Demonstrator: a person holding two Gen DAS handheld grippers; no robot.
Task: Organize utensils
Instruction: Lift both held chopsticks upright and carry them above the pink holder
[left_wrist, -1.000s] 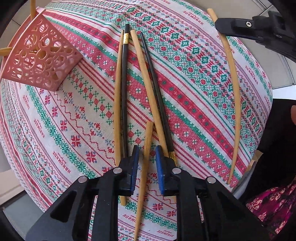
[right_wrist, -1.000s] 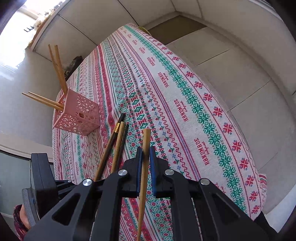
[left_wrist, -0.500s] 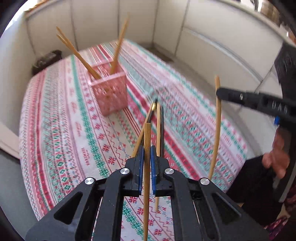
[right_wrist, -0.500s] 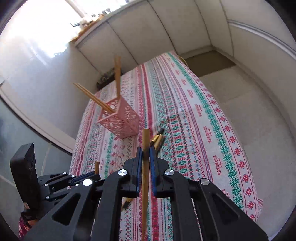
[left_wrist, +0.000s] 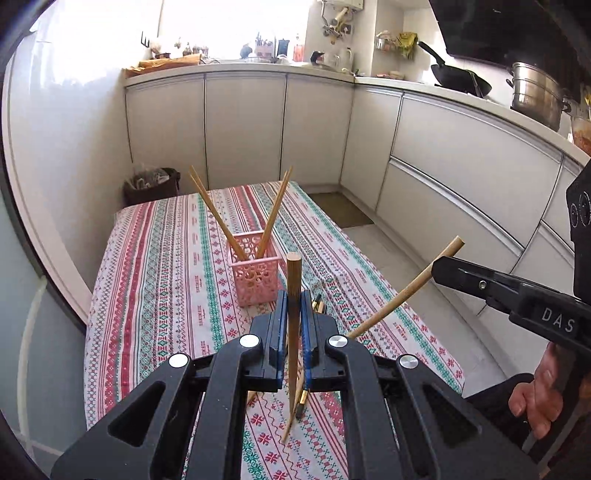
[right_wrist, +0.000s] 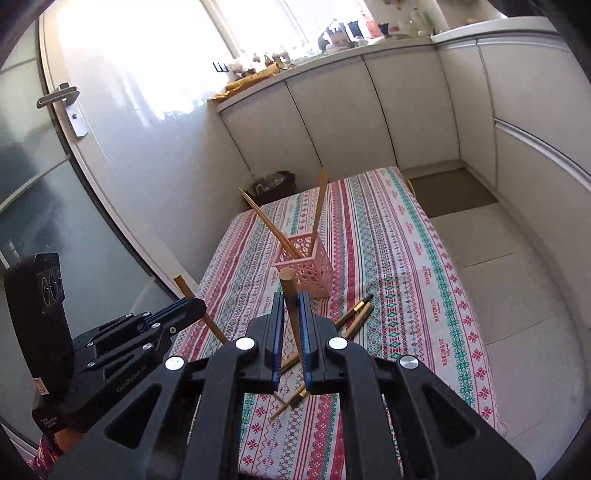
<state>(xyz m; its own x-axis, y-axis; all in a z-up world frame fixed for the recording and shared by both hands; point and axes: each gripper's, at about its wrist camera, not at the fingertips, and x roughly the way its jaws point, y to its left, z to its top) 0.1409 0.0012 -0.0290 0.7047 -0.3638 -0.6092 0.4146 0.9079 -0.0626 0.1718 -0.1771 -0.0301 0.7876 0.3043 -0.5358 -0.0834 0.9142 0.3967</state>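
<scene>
Chopsticks in both: left hand-held gripper (left_wrist: 294, 314) clamped on a round bamboo chopstick (left_wrist: 294, 280) held near upright, right hand-held gripper (right_wrist: 291, 314) clamped on a second bamboo chopstick (right_wrist: 289, 295), tip up, slightly tilted. Below, loose black and bamboo chopsticks (right_wrist: 356, 310) lie on the striped cloth-covered counter (right_wrist: 406, 258). Beyond, straight ahead of both, stands the pink perforated plastic basket (left_wrist: 254, 275), four sticks in it leaning apart; left looks marginally nearer, hard to judge.
</scene>
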